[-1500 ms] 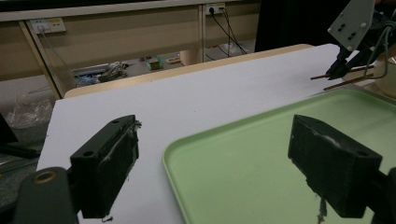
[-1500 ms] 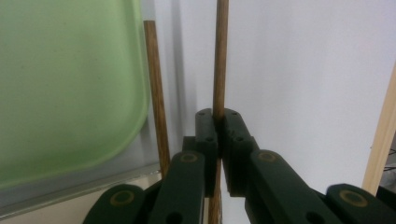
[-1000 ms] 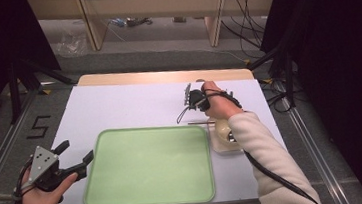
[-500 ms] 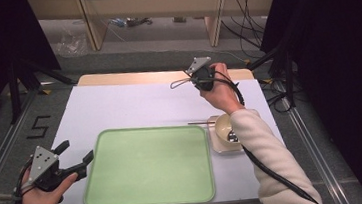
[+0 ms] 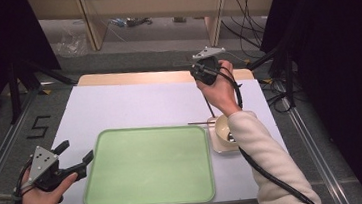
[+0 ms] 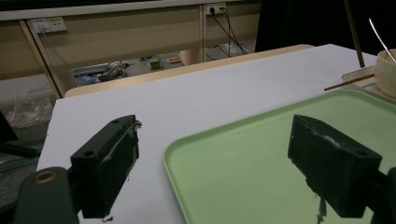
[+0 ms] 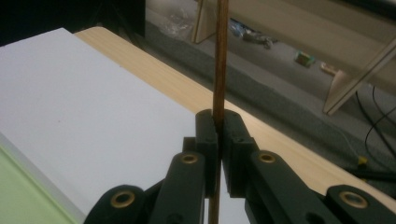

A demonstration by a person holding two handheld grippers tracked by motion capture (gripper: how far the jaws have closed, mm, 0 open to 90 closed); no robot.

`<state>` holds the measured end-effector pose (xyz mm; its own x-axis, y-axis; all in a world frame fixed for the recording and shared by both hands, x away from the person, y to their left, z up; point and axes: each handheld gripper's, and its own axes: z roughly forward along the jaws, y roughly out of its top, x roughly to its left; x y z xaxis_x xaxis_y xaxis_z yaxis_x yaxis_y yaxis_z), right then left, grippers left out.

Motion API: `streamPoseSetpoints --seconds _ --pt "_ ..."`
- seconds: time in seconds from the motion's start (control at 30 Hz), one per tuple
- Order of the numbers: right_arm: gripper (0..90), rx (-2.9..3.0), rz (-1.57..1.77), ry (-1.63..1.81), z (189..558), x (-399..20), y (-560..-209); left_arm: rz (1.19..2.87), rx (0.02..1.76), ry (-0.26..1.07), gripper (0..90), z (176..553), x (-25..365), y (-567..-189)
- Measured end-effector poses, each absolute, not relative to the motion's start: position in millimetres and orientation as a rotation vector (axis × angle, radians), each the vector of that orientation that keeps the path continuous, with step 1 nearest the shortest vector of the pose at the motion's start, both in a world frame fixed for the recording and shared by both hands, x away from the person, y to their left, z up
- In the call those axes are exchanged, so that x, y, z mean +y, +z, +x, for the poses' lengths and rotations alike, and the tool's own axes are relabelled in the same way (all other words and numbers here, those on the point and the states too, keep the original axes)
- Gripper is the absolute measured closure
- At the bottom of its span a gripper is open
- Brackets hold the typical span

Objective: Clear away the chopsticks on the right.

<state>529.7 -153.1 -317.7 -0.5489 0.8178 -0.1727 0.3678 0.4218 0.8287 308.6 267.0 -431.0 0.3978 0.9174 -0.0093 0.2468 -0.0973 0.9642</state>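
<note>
Right gripper (image 5: 204, 65), fingers clenched on a wooden chopstick (image 7: 219, 56), holds it upright above the table (image 5: 134, 104) at one o'clock from the green tray (image 5: 147, 165). Left gripper (image 5: 76, 157) waits released at the tray's nine o'clock. Keeping the stick vertical should prevent slipping.

The right gripper (image 5: 205, 70) has risen from low over the white table to a raised position above its far edge; a second ago its jaws pointed down toward the surface, now they are lifted and turned toward the far side, pressed together on a thin wooden chopstick (image 7: 220, 60); the chopstick has come up with them, its upper length standing straight out beyond the jaw tips in the right gripper view, its lower length hanging below the jaws toward the small bowl (image 5: 221, 128) in the high view; the forearm behind the jaws has stretched further forward.
</note>
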Motion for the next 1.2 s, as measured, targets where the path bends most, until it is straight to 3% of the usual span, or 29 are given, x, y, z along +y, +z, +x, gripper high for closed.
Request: streamPoseSetpoints --seconds 0.37,0.5,1.03,1.2 --pt "87.4 2.055 1.190 1.049 524 -163 -312 1.607 1.057 0.795 15.8 308 267 -431" --pt "87.4 2.030 1.425 1.080 520 -163 -310 1.601 1.055 0.792 15.8 309 267 -431" --pt "87.4 2.123 1.762 0.922 512 -169 -323 1.604 1.058 0.788 15.8 309 267 -431" --pt "87.4 2.122 2.000 0.833 506 -163 -327 1.604 1.058 0.788 15.8 309 267 -431"
